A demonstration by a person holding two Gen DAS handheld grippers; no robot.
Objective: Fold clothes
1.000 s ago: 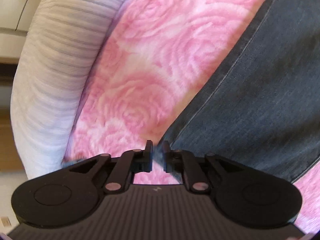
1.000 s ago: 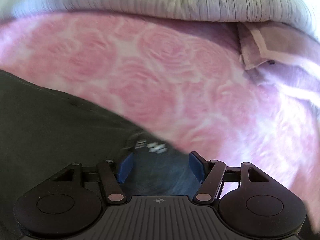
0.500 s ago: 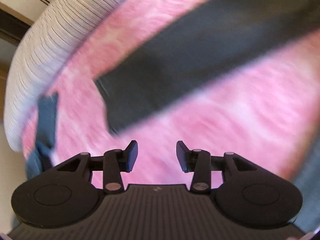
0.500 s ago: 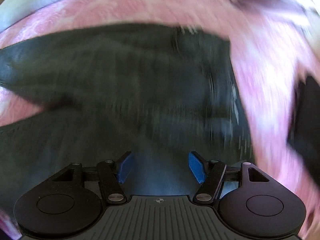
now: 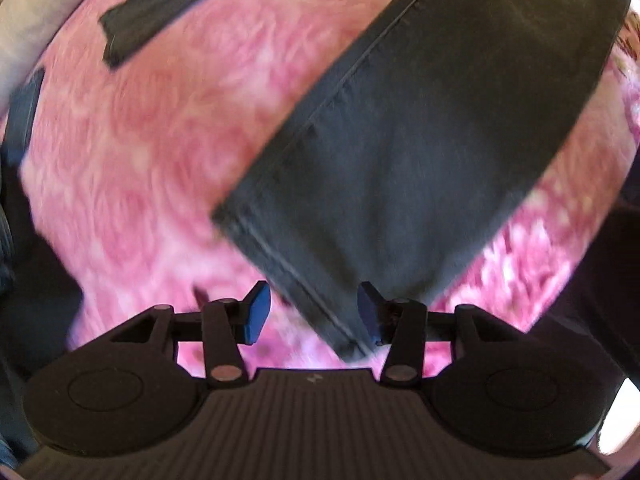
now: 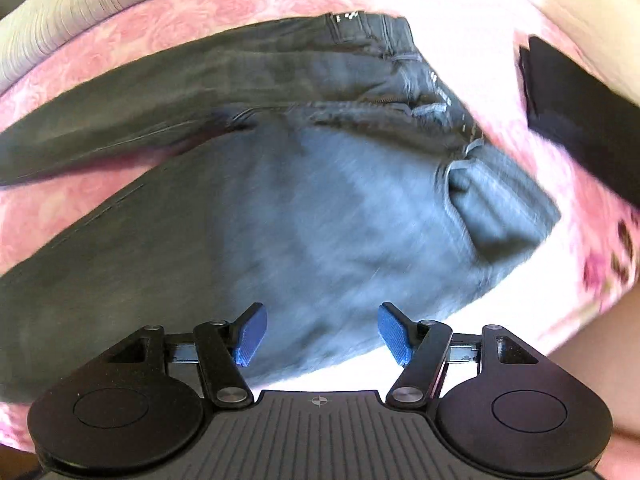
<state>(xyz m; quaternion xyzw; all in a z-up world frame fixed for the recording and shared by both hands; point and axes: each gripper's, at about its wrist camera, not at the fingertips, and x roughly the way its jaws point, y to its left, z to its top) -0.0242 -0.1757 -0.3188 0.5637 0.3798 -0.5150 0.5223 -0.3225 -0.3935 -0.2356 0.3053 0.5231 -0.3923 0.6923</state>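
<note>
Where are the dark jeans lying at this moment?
The dark jeans lie spread on the pink rose-patterned bedspread, filling the middle of the right wrist view, waistband toward the upper right.

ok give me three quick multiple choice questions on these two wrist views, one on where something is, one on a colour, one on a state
1. In the right wrist view, where is the jeans' waistband?
A. toward the top and right of the garment
B. between the fingertips
C. out of view

2. What colour is the bedspread under the jeans?
A. plain white
B. pink with a rose pattern
C. green check

3. What is the right gripper doing?
A. clamped on the denim
B. open, gripping nothing
C. shut, with nothing in it

Answers:
1 A: the waistband with its belt loops lies at the upper right of the jeans, far from the fingertips.
2 B: the bedspread shows pink roses all round the dark leg.
3 B: the right gripper has a wide gap between its blue pads, with the cloth lying flat beyond them.
</note>
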